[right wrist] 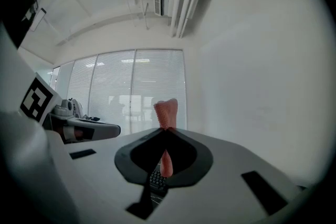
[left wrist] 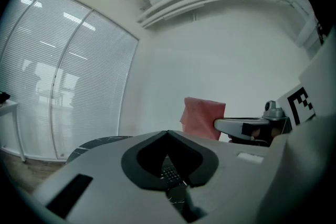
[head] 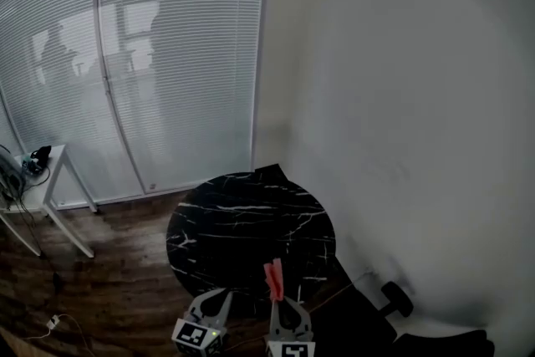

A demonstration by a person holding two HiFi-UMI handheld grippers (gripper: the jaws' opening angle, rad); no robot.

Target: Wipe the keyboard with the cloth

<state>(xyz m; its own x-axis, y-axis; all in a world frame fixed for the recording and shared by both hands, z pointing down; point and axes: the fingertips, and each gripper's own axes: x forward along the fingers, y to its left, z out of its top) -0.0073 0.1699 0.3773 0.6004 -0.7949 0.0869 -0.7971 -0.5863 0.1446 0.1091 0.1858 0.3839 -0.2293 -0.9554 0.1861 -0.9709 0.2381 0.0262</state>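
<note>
The left claw is pressed together and holds nothing. Through the opening behind its tips, the keys of the keyboard show below. The right claw pinches the pink cloth, which stands up past the tips, while a fold hangs down inside the opening above the keyboard. Both claws hang side by side, apart, at the near edge of the round black marbled desk. Beyond it are white window blinds and a plain wall.
</note>
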